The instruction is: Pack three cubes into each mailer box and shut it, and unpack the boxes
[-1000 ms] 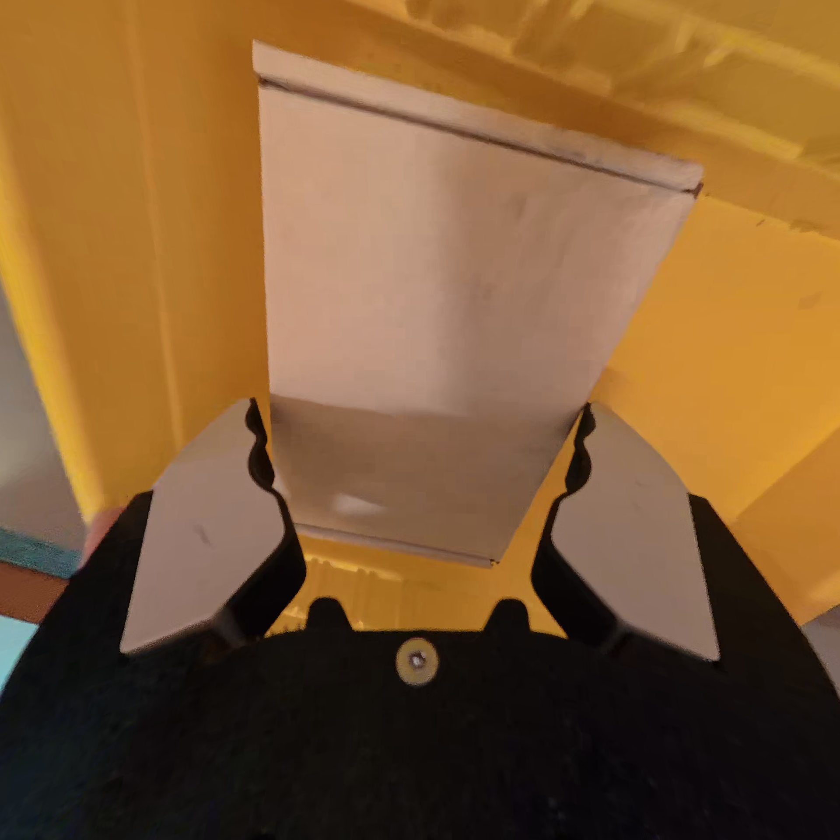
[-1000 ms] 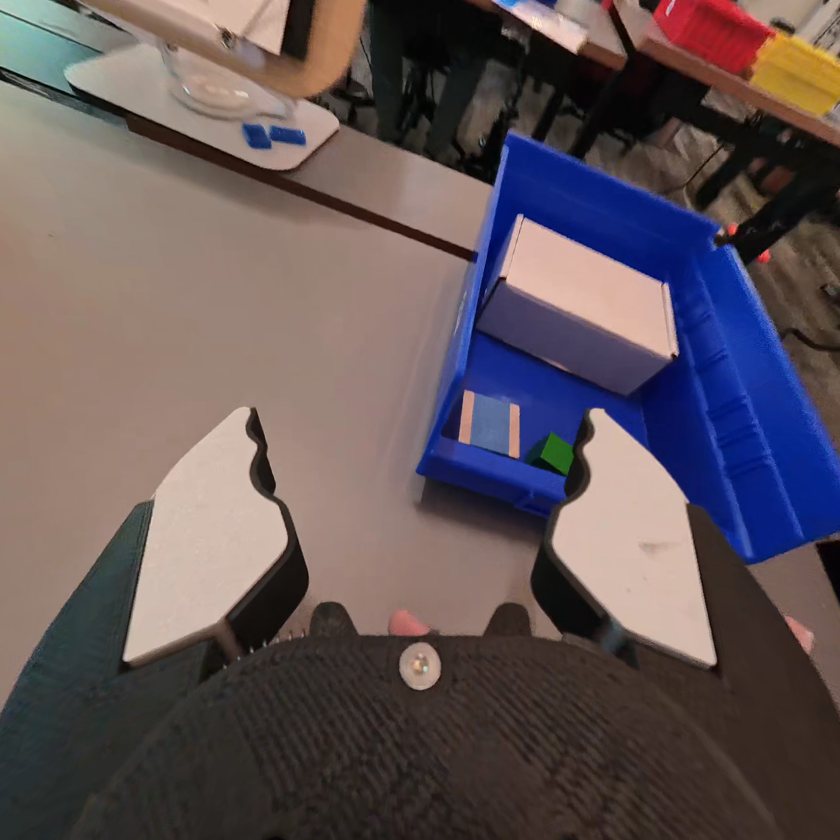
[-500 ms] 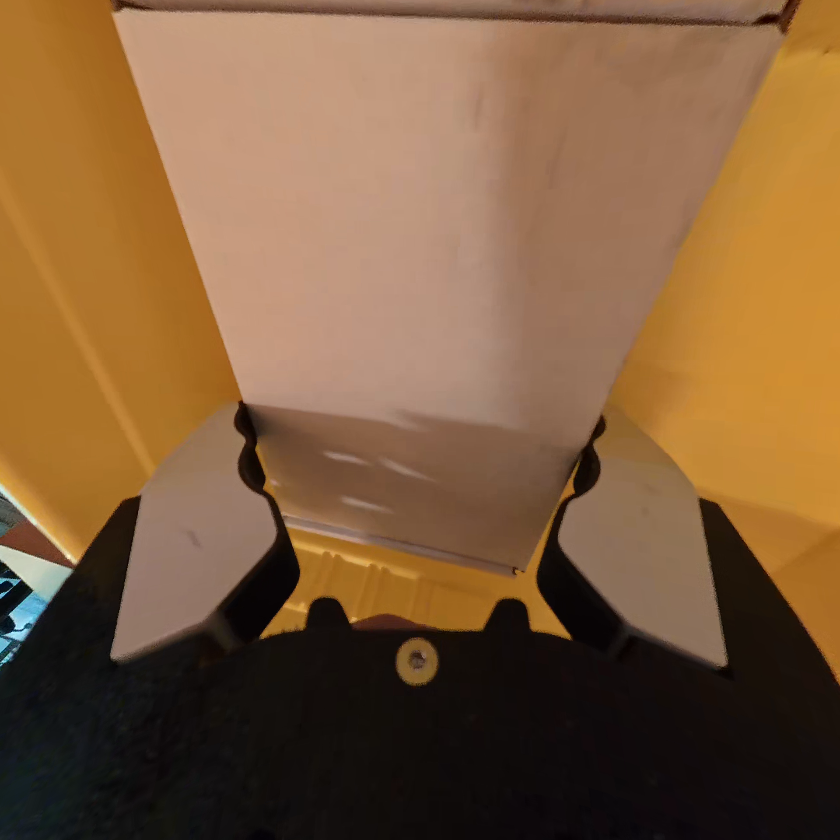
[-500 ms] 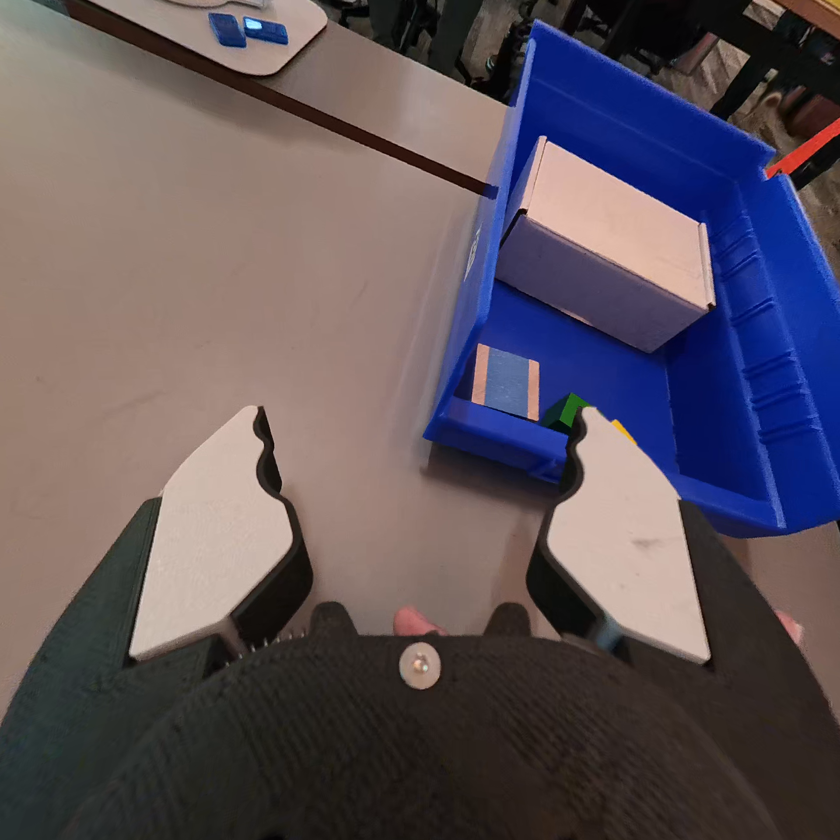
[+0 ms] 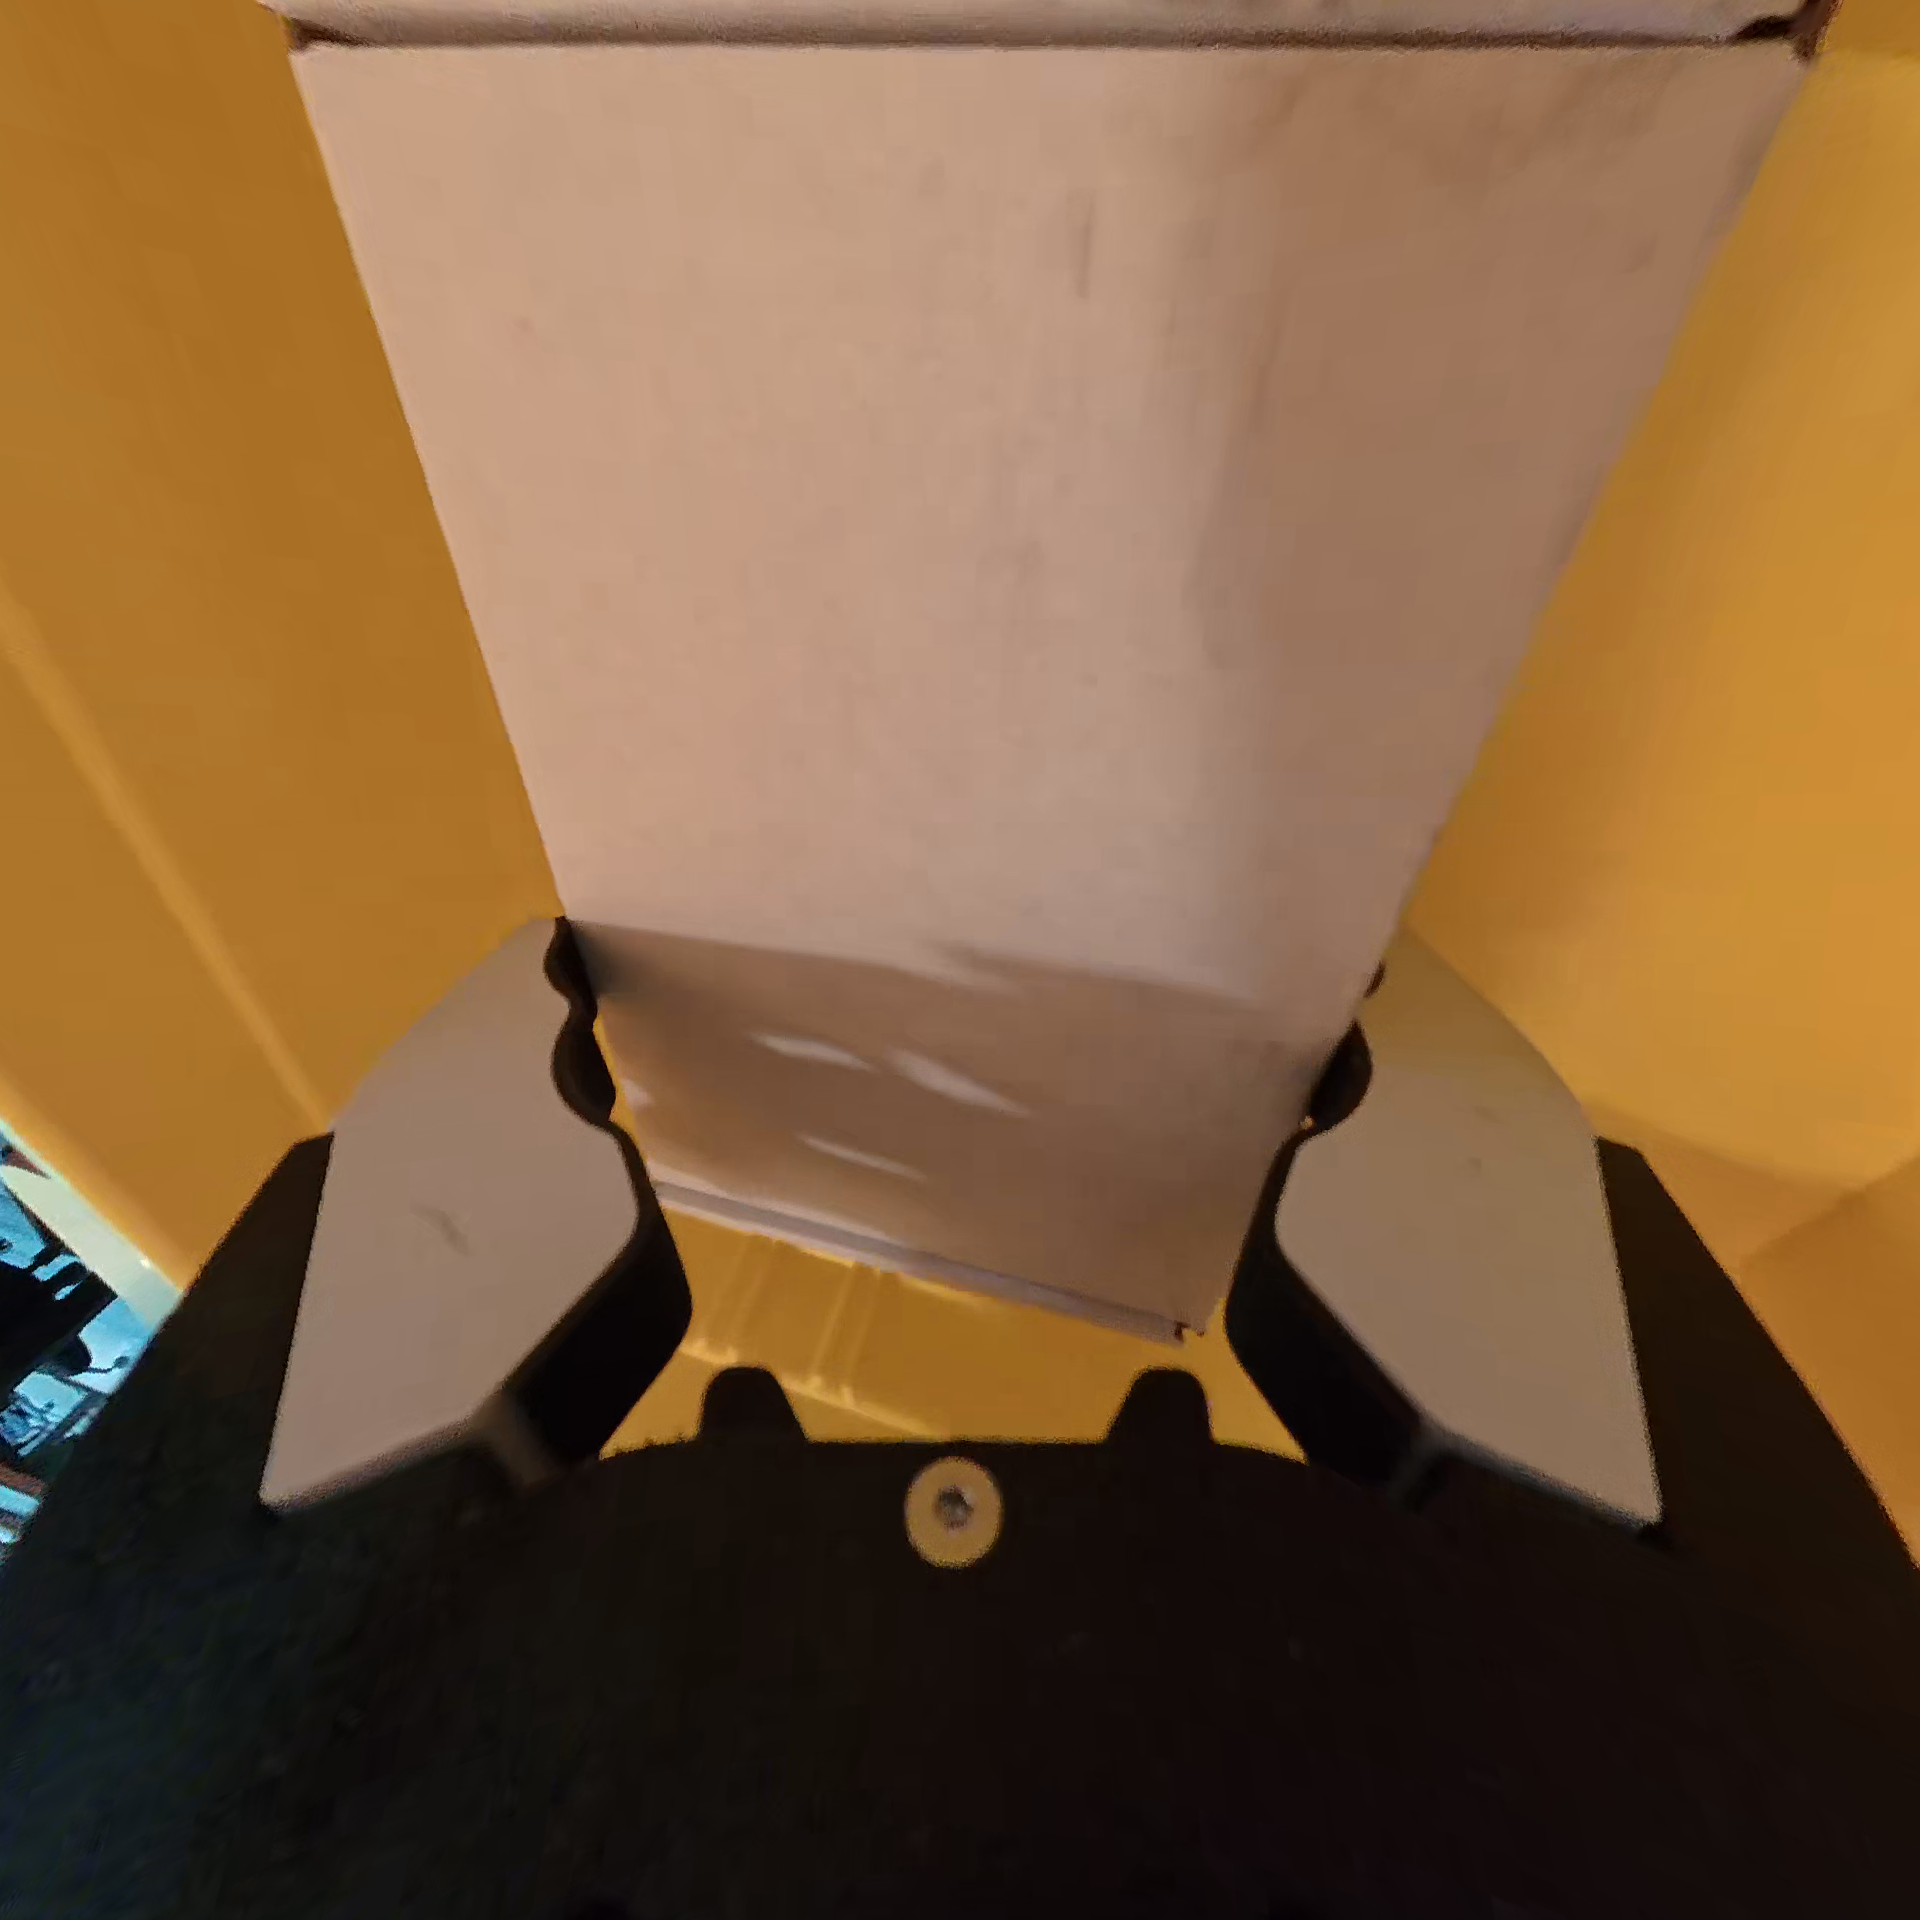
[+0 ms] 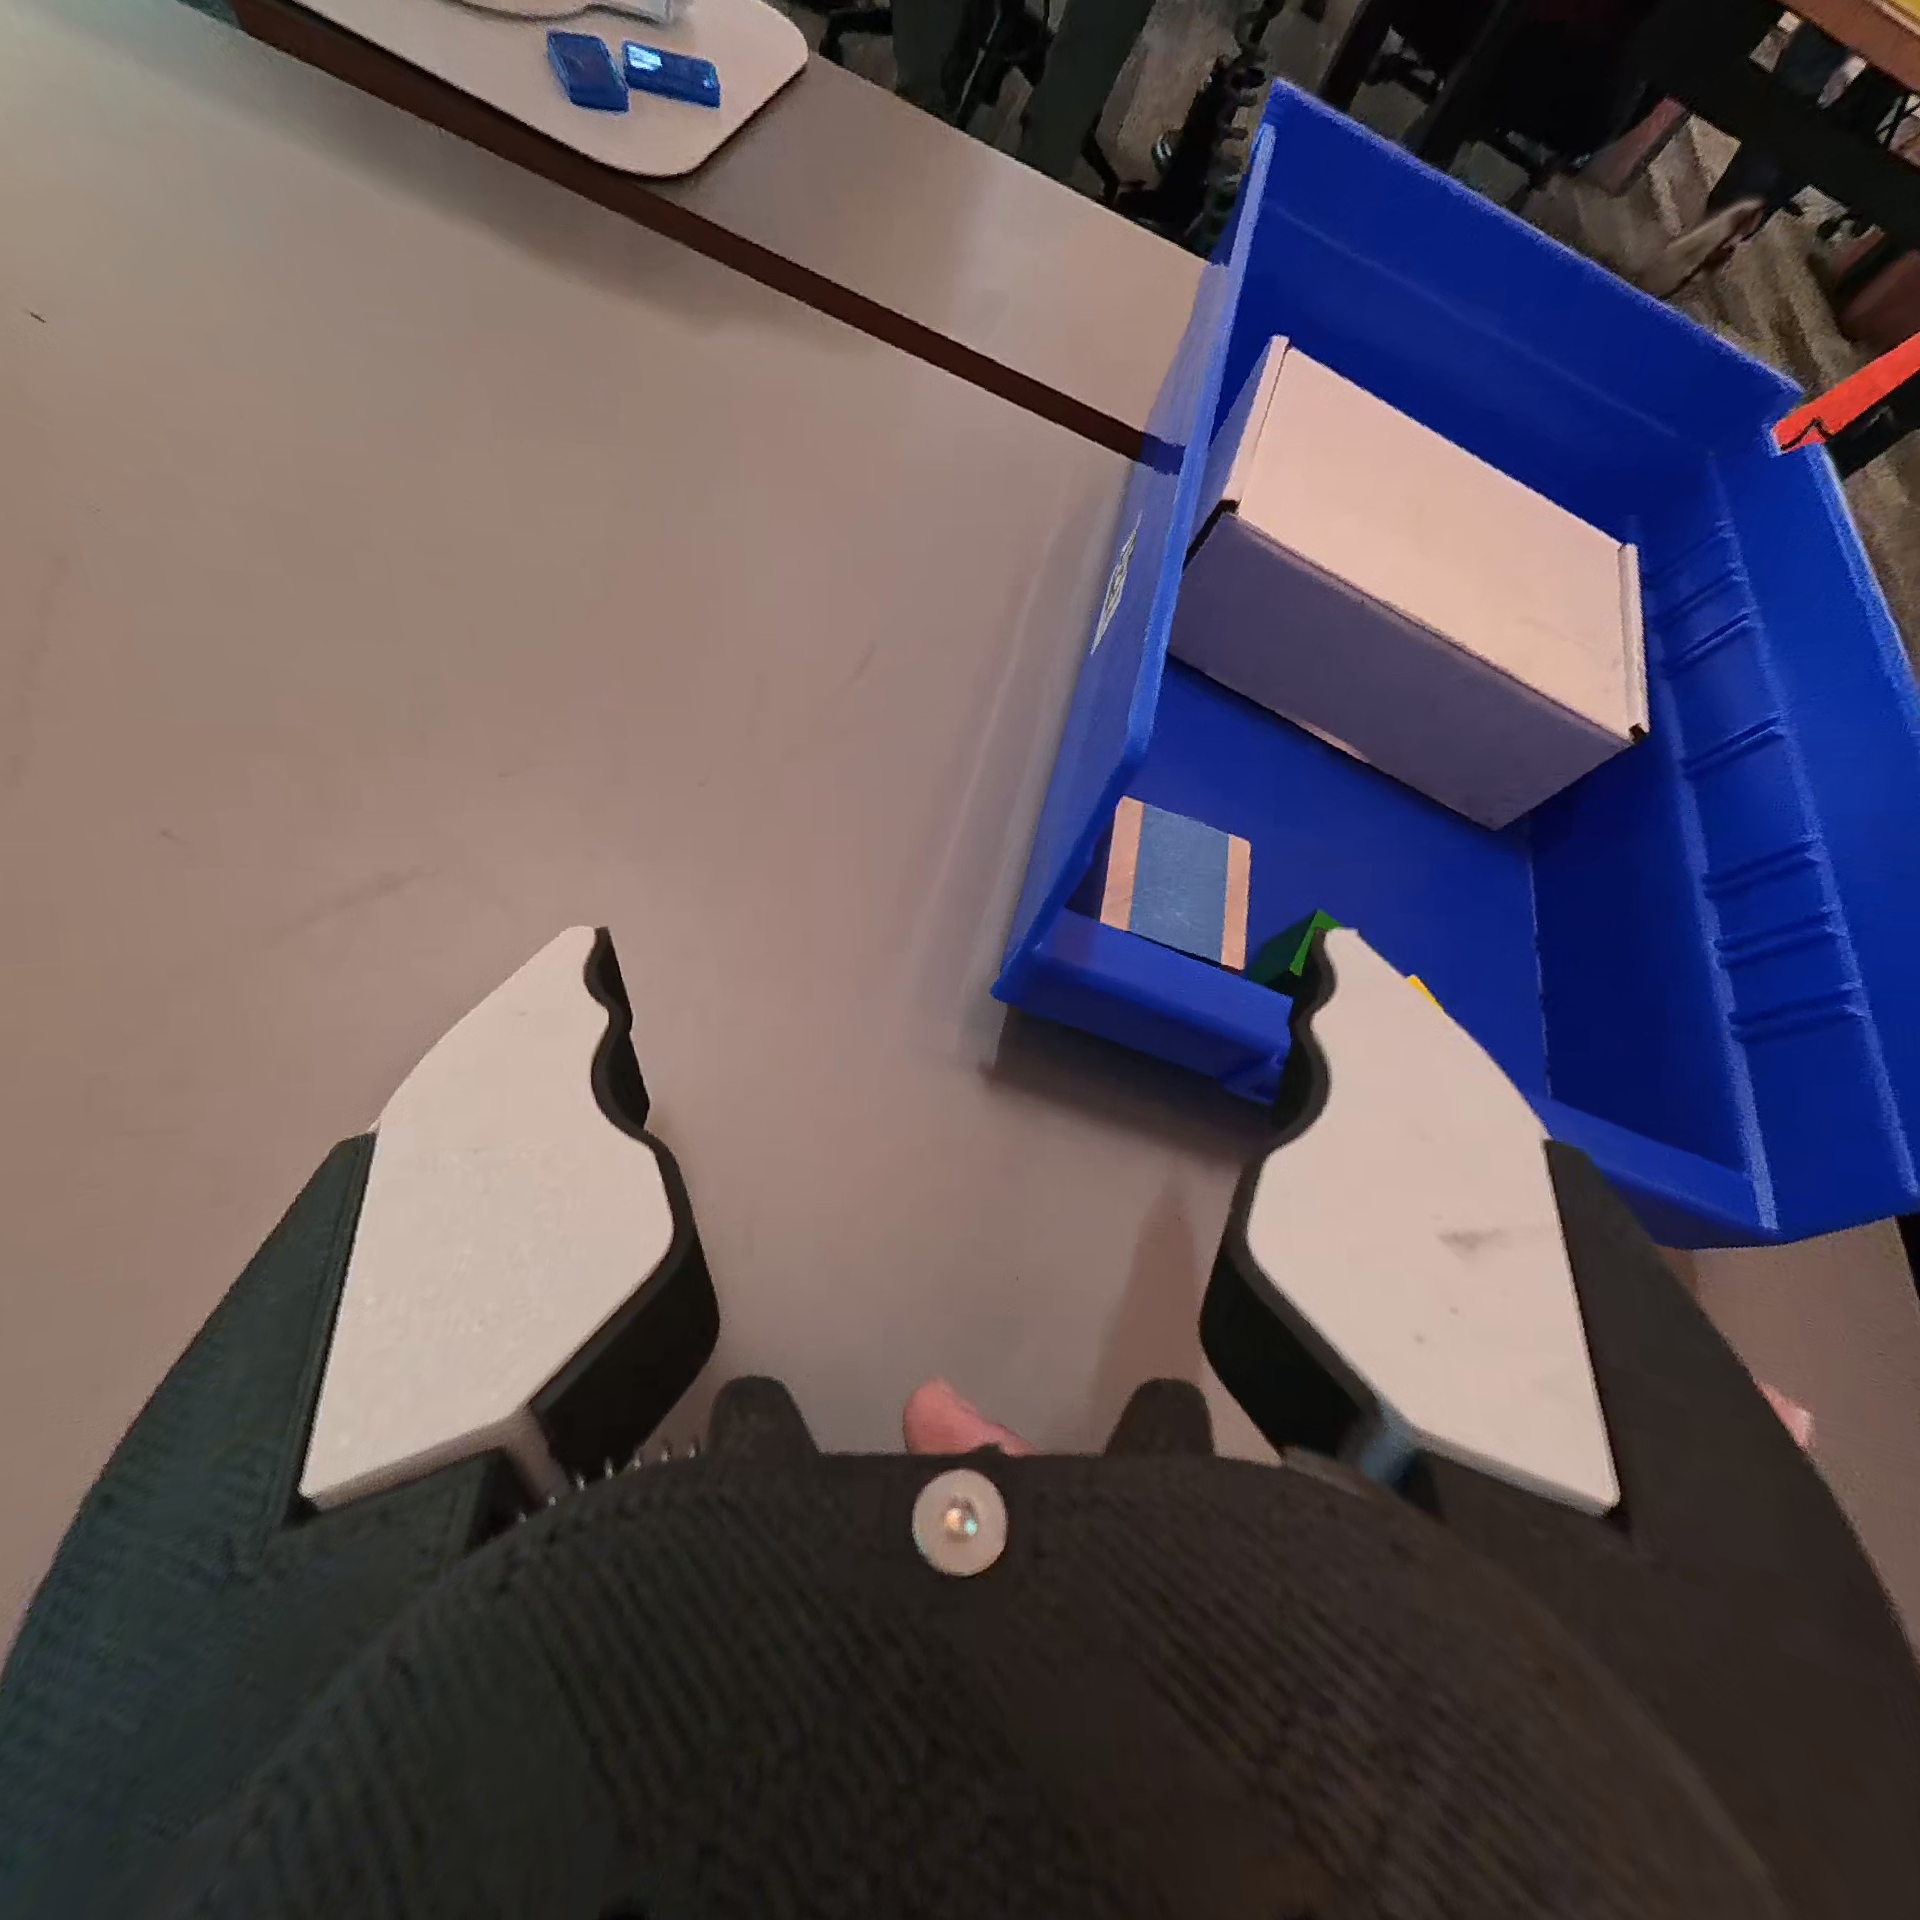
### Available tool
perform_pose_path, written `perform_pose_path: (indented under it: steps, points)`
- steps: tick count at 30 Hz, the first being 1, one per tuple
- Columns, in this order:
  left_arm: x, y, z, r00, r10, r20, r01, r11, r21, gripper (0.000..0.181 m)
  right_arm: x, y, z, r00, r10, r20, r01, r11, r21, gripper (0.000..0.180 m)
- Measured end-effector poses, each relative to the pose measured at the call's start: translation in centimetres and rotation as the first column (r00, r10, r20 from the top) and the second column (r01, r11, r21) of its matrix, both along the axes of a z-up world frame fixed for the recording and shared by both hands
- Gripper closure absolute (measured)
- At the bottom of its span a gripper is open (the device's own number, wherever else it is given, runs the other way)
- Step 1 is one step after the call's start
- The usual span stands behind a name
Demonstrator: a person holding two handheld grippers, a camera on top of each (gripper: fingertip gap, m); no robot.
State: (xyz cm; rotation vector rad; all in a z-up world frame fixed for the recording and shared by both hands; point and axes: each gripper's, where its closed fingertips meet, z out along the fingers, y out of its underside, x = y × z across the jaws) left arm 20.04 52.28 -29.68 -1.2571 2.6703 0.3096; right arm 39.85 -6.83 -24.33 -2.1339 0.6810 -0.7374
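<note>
In the left wrist view, a closed white mailer box [image 5: 1018, 540] lies inside a yellow bin [image 5: 208, 520]. My left gripper [image 5: 966, 945] is wide open and straddles the box's near end, with a fingertip at each side wall. I cannot tell whether the fingertips press on it. In the right wrist view, my right gripper [image 6: 961, 935] is open and empty above the grey table [image 6: 520, 623]. To its right, a blue bin [image 6: 1662, 987] holds another closed white mailer box [image 6: 1434, 561], a green cube [image 6: 1288, 940] and a yellow cube [image 6: 1421, 987], mostly hidden behind my right finger.
A flat blue-and-tan piece [image 6: 1174, 883] leans in the blue bin's near left corner. A pale mat [image 6: 644, 114] with two small blue pieces [image 6: 634, 68] lies at the table's far edge, beyond a dark seam. Chairs and floor show past the table. There is about 60 cm between the tips of the two grippers. About 7 cm separates my right fingertips from the flat blue-and-tan piece [image 6: 1174, 883].
My left gripper has moved forward along the white box, which now fills more of the view between the fingers. My right gripper has moved closer to the blue bin, still open.
</note>
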Motion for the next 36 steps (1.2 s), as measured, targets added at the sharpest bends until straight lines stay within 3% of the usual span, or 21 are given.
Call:
perform_pose_path:
  steps: [11,14,17,18,22,26,33,36]
  points:
    - [-2.6,-2.9,5.4,0.992,-0.058,0.116,0.058,0.998,0.002,0.060,-1.3,1.4,0.6,0.998,0.060,-0.020,-0.060,0.998,0.024,0.060]
    - [-0.9,-3.9,8.8,0.953,-0.088,0.291,0.076,0.996,0.052,0.145,-1.7,1.6,0.9,0.997,0.077,-0.010,-0.077,0.997,0.021,0.060]
    - [-1.7,-4.2,8.7,0.960,-0.053,0.274,0.043,0.998,0.040,0.144,-2.2,2.1,1.0,0.996,0.090,-0.024,-0.090,0.995,0.034,0.060]
    - [-2.3,-4.4,8.1,0.973,-0.028,0.227,0.026,1.000,0.013,0.122,-2.5,2.3,1.0,0.994,0.104,-0.030,-0.103,0.994,0.032,0.060]
    - [-2.1,-5.5,7.2,0.965,0.085,0.248,-0.051,0.989,-0.137,0.095,-3.5,2.4,1.1,0.988,0.151,-0.017,-0.151,0.988,-0.016,0.060]
    - [-1.9,-4.8,5.5,0.961,0.198,0.191,-0.158,0.966,-0.204,0.092,-3.7,1.9,0.7,0.985,0.167,-0.041,-0.168,0.986,-0.015,0.060]
    - [1.4,-2.4,4.0,0.958,0.200,0.207,-0.164,0.970,-0.178,0.091,-3.5,1.3,-0.3,0.980,0.177,-0.091,-0.178,0.984,-0.012,0.060]
    - [2.6,-1.4,2.9,0.967,0.188,0.171,-0.163,0.975,-0.149,0.074,-3.4,1.3,-1.4,0.974,0.184,-0.128,-0.188,0.982,-0.013,0.060]
